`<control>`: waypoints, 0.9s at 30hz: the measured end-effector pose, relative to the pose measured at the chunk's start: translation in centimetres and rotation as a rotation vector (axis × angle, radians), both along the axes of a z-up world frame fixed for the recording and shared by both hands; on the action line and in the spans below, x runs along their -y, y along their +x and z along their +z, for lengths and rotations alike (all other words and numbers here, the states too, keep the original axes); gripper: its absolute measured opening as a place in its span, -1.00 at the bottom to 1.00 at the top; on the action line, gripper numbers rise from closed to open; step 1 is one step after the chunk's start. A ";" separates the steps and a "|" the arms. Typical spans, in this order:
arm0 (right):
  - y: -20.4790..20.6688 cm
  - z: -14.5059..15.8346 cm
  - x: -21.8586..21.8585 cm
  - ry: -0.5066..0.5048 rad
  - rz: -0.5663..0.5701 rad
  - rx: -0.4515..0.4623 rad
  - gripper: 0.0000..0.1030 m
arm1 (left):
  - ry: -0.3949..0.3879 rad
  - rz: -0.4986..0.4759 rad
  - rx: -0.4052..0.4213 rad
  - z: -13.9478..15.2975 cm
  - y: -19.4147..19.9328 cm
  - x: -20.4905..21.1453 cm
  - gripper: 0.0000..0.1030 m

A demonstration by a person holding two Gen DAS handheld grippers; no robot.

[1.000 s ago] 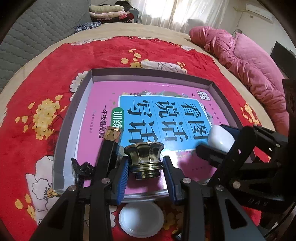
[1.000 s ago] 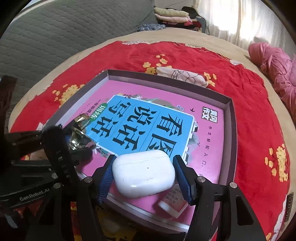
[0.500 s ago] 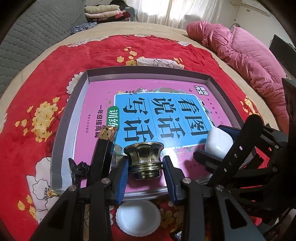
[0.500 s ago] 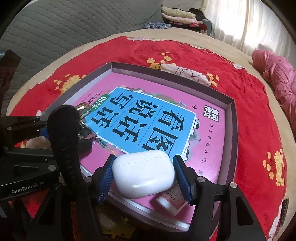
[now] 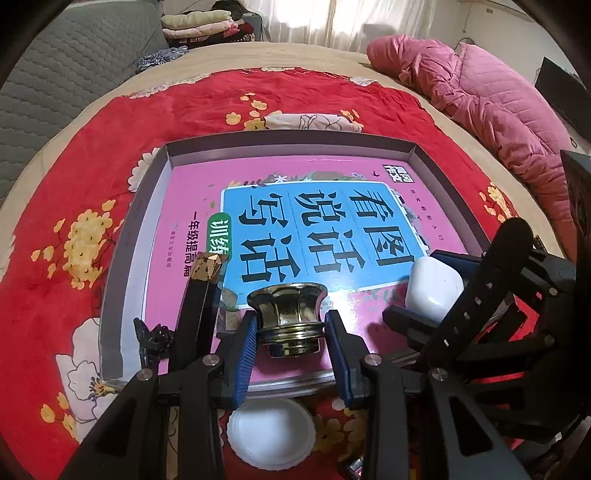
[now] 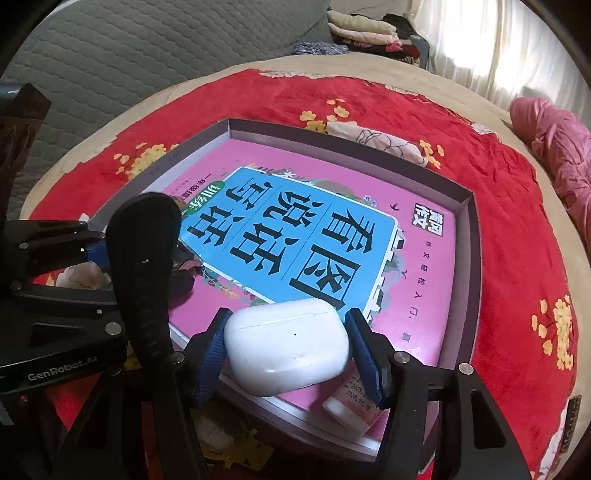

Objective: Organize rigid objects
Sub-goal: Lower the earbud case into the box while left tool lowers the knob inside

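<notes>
Home bedrm: bed w/ red floral blanket (image 5: 155, 122), folded clothes (image 5: 199, 26), pink duvet (image 5: 480, 92).

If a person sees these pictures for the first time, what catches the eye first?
Probably the pink book with its big blue title panel, lying in a shallow grey box on a red flowered blanket. Next, the left gripper clamping a shiny brass knob over the book's near edge, and the right gripper holding a white earbud case.

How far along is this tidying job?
Partway. Already in the tray: a pink book, a black-and-gold stick, a small pink bottle. In hand above it: left gripper holds a brass knob, right gripper a white earbud case. A white lid remains outside.
</notes>
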State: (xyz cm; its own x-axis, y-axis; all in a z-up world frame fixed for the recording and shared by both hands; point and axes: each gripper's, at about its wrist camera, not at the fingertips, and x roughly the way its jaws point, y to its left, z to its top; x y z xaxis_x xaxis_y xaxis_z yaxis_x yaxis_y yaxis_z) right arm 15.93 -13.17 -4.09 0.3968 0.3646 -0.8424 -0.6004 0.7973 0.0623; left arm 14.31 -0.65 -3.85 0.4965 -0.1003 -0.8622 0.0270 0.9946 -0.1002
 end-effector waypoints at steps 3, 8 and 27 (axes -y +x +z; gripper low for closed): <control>-0.1 0.1 0.0 -0.006 0.001 0.006 0.25 | 0.005 -0.002 -0.001 -0.1 0.1 0.1 -0.29; -0.2 0.0 -0.3 -0.030 -0.006 0.020 0.25 | 0.008 0.000 -0.005 -0.1 0.4 0.1 -0.29; 0.0 -0.2 -0.1 -0.008 -0.026 0.018 0.25 | 0.008 0.016 -0.006 0.1 0.6 -0.2 -0.29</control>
